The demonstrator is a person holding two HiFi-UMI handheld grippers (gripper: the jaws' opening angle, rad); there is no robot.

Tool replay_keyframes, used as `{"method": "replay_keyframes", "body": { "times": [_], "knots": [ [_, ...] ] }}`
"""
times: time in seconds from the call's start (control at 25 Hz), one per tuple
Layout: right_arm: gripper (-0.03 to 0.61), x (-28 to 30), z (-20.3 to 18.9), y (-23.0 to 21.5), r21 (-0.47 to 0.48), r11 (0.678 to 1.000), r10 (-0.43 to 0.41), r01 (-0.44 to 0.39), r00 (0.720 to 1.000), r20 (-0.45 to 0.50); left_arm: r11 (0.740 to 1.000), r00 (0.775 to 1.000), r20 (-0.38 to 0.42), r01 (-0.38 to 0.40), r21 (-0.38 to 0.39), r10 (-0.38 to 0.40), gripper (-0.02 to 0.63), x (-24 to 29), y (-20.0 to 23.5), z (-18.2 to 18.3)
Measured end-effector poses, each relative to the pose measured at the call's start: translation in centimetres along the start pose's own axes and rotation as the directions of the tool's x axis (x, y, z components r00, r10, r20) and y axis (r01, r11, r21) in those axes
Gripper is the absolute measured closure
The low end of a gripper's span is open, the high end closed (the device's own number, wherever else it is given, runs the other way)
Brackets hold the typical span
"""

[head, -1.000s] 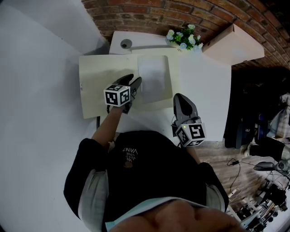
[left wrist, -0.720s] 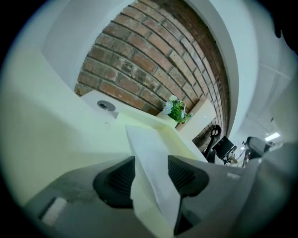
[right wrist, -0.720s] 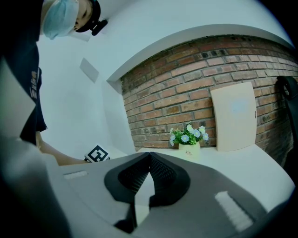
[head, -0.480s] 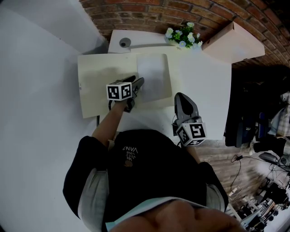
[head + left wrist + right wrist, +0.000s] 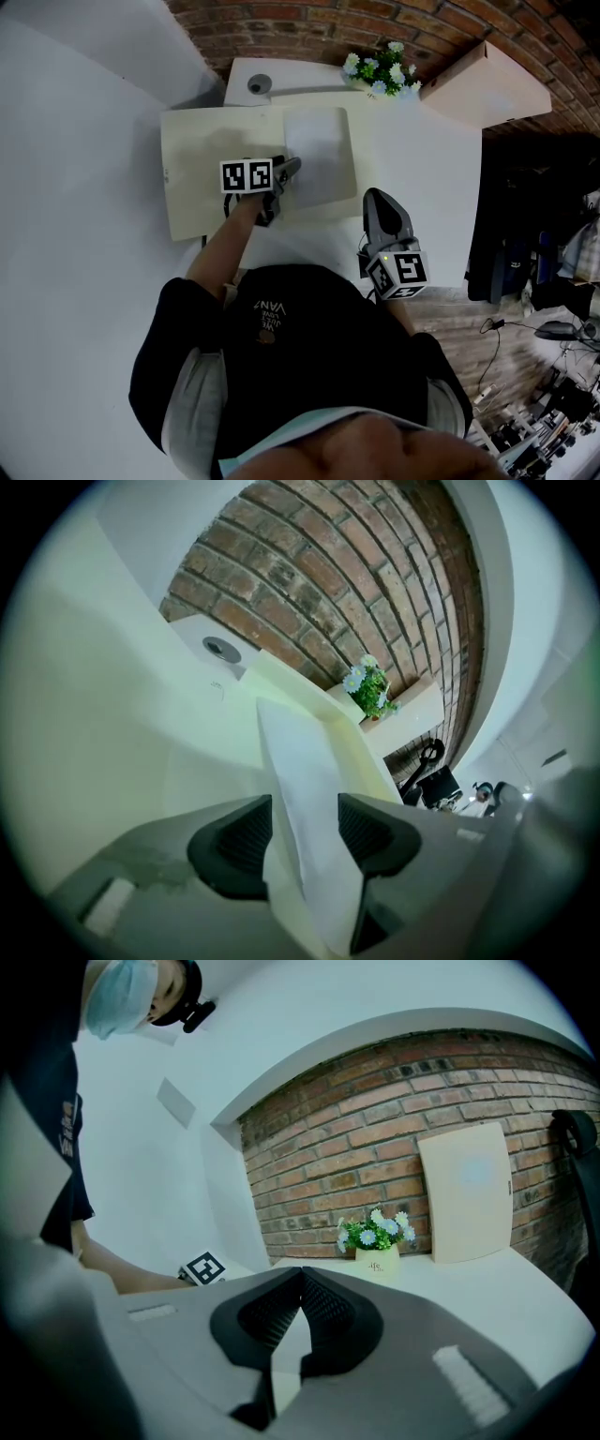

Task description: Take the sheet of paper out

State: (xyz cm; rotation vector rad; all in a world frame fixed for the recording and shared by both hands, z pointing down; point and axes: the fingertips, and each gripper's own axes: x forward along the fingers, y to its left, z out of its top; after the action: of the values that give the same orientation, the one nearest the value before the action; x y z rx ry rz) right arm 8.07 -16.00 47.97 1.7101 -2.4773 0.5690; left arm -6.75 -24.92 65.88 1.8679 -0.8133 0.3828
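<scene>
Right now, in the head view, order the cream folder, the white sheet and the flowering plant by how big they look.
1. cream folder
2. white sheet
3. flowering plant, though it stands farthest from the camera, which may shrink it.

From the head we look steeply down onto the table (image 5: 422, 159). Left gripper view sits v. close over the sheet of paper (image 5: 305, 780), facing the brick wall (image 5: 309, 602); right gripper view looks approx. level. All 3 share the flowers (image 5: 380, 73).
</scene>
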Motion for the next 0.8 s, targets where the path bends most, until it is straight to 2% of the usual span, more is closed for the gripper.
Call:
{"method": "replay_keyframes", "body": {
  "times": [0.4, 0.52, 0.72, 0.8],
  "knots": [
    [0.578, 0.1, 0.0, -0.4, 0.007, 1.0, -0.002, 0.002, 1.0, 0.003, 0.998, 0.999, -0.036, 0.02, -0.06, -0.023, 0.402, 0.9, -0.2, -0.1],
    [0.578, 0.2, 0.1, -0.5, 0.003, 1.0, 0.001, -0.001, 1.0, 0.007, 0.994, 0.999, -0.036, 0.036, -0.102, -0.04, 0.403, 1.1, -0.1, 0.1],
    [0.578, 0.1, 0.0, -0.5, 0.003, 1.0, 0.003, -0.003, 1.0, 0.008, 0.986, 0.998, -0.037, 0.041, -0.161, -0.047, 0.449, 1.5, 0.3, 0.1],
    [0.578, 0.1, 0.1, -0.6, 0.005, 1.0, 0.001, -0.001, 1.0, 0.009, 0.988, 0.999, -0.045, 0.018, -0.152, -0.025, 0.506, 1.5, 0.6, 0.2]
  ]
}}
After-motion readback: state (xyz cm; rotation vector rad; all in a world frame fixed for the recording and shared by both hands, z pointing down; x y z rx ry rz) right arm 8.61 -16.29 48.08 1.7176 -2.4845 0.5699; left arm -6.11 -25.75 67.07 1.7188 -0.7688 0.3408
